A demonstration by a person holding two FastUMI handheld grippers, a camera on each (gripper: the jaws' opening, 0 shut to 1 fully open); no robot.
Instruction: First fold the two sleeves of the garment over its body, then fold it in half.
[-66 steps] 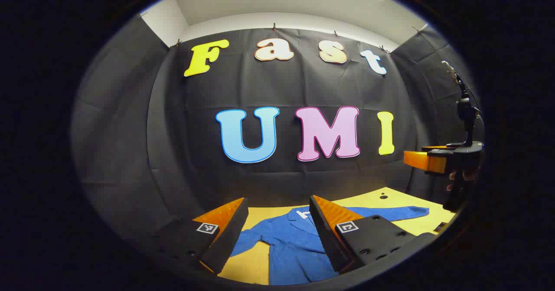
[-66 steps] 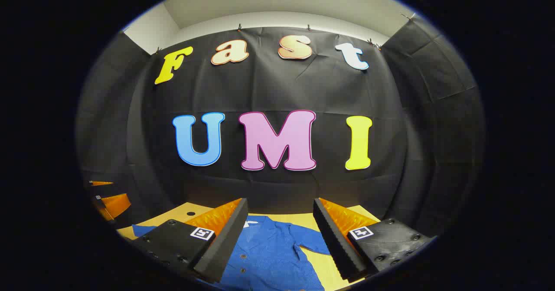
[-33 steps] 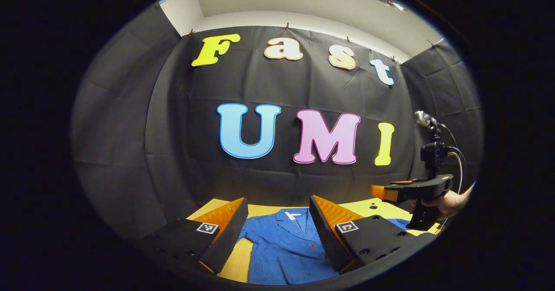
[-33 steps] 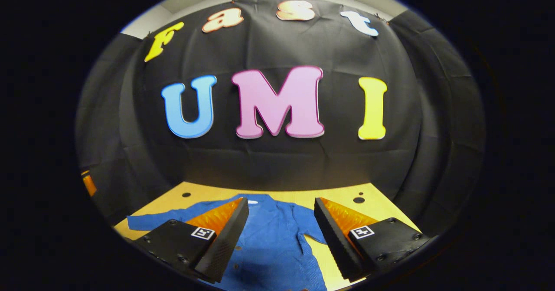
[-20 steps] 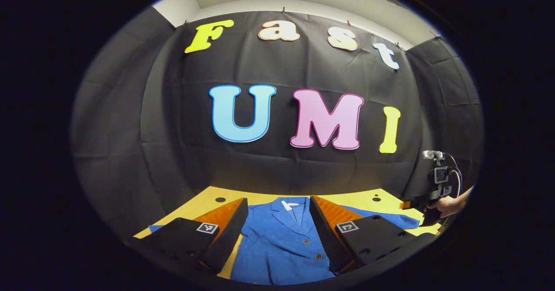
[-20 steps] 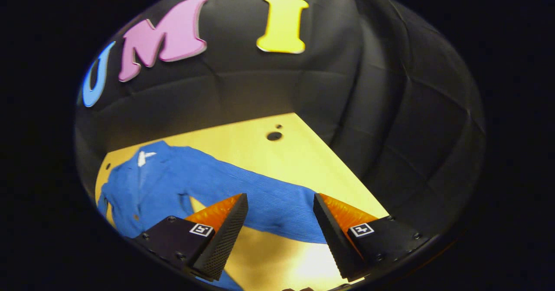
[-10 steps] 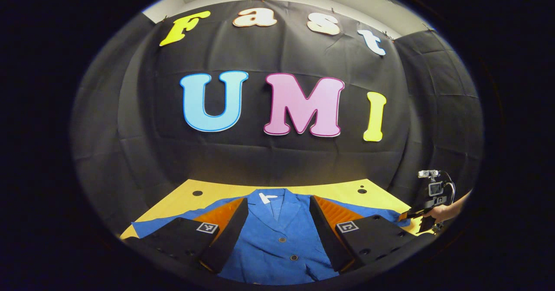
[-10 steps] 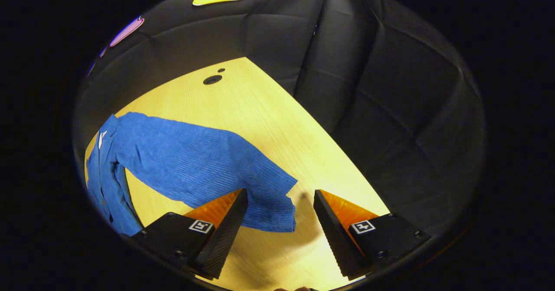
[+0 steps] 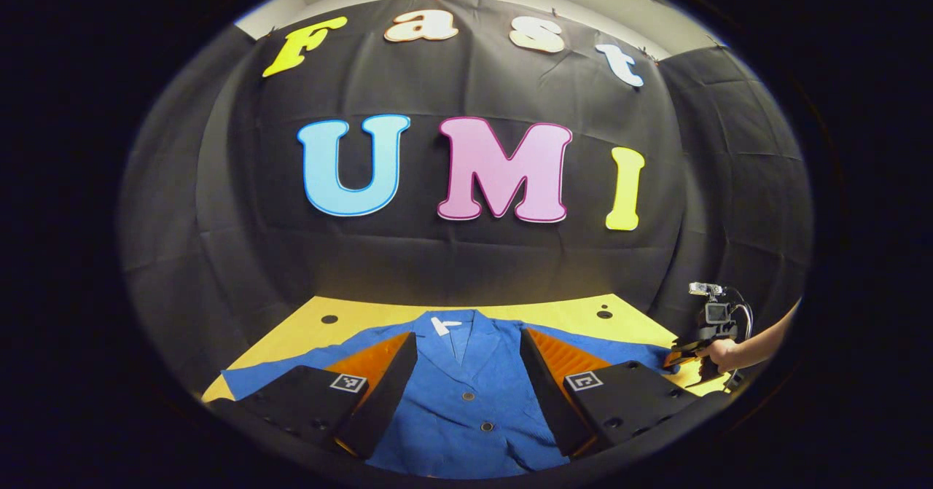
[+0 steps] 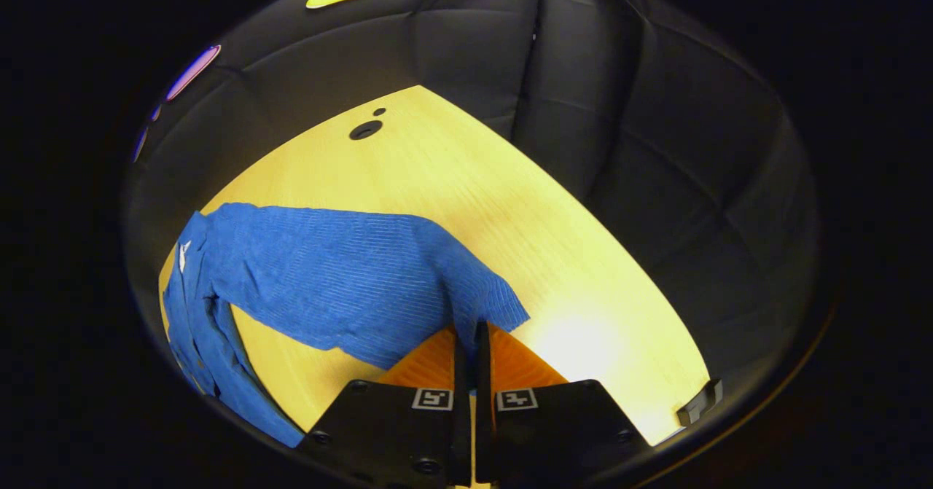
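My right tongs pinch the cuff of the blue ribbed button-up jacket spread on the yellow wooden counter ahead; I should lift low and carry it across the body, while my left tongs hover wide open, empty, over its buttoned front.

A blue jacket lies flat, front up, on a yellow wooden bench, sleeves spread out to both sides. The left gripper hovers over its chest, jaws wide apart. Far right, a hand holds the right gripper at the sleeve's end.
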